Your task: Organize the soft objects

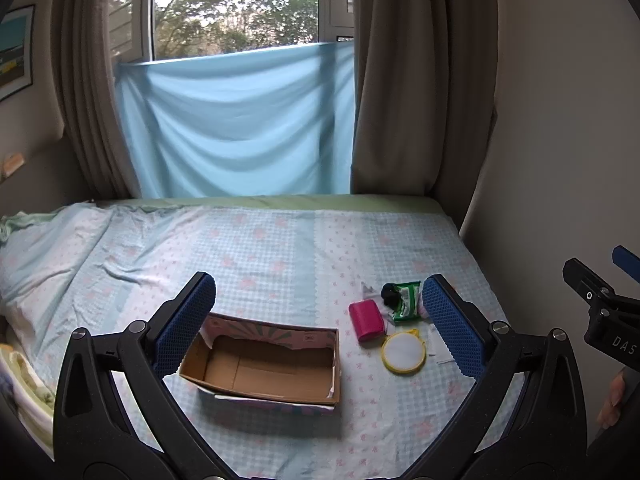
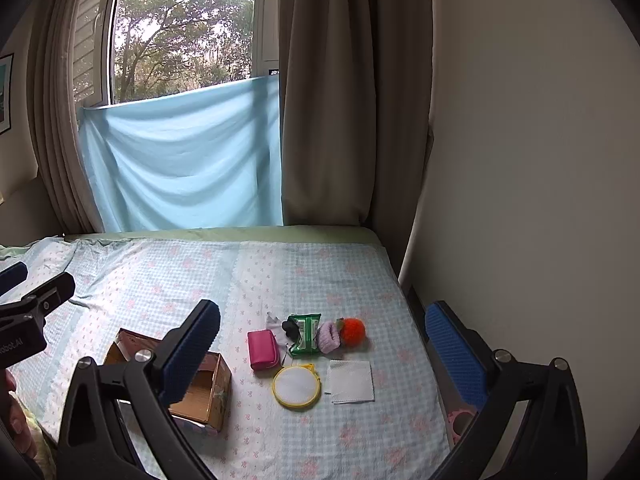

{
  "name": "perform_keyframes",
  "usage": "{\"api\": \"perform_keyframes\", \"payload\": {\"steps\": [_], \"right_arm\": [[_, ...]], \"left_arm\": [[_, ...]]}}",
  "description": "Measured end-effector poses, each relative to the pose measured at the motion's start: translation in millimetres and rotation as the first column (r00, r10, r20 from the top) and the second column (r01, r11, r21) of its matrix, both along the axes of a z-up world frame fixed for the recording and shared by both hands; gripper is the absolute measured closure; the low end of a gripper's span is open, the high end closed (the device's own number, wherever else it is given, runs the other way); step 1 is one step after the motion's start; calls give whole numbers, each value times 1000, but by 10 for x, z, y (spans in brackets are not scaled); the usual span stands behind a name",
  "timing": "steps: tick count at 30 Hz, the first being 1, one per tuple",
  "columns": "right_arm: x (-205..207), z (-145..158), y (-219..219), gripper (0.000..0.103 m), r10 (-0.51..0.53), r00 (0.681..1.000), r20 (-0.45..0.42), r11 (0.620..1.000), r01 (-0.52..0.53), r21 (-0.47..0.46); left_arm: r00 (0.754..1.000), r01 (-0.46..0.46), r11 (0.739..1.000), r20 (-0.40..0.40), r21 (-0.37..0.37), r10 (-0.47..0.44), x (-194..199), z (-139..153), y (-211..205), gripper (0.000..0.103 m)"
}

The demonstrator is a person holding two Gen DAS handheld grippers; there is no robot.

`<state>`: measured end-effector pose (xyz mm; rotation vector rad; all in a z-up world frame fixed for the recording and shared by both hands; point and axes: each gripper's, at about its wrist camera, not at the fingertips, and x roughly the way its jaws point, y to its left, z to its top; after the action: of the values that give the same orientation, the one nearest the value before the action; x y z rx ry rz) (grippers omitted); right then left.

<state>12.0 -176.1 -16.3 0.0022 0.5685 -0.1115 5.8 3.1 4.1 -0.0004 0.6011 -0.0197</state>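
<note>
An open cardboard box (image 1: 264, 364) lies empty on the bed; it also shows in the right wrist view (image 2: 208, 392). To its right lie a pink pouch (image 2: 262, 349), a round yellow-rimmed pad (image 2: 296, 386), a green packet (image 2: 306, 334), a black item (image 2: 291, 329), a lilac soft roll (image 2: 329, 336), an orange pompom (image 2: 353, 331) and a white folded cloth (image 2: 351, 381). My left gripper (image 1: 320, 320) is open and empty above the box and the pouch (image 1: 366, 320). My right gripper (image 2: 324, 360) is open and empty above the items.
The bed (image 1: 280, 240) has a checked blue sheet and runs to a wall (image 2: 520, 200) on the right. Curtains (image 1: 420, 80) and a hung blue cloth (image 1: 236, 120) stand behind the bed. A pillow (image 1: 24, 380) lies at the left.
</note>
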Motion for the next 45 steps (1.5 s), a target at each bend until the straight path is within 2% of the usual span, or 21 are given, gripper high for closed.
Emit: {"api": "perform_keyframes", "payload": {"steps": [45], "right_arm": [[0,13,73,0,17,999,37,1000,-17,3]], "left_arm": [[1000,-5,1000,7,0,5,9,16,-32,0]]}}
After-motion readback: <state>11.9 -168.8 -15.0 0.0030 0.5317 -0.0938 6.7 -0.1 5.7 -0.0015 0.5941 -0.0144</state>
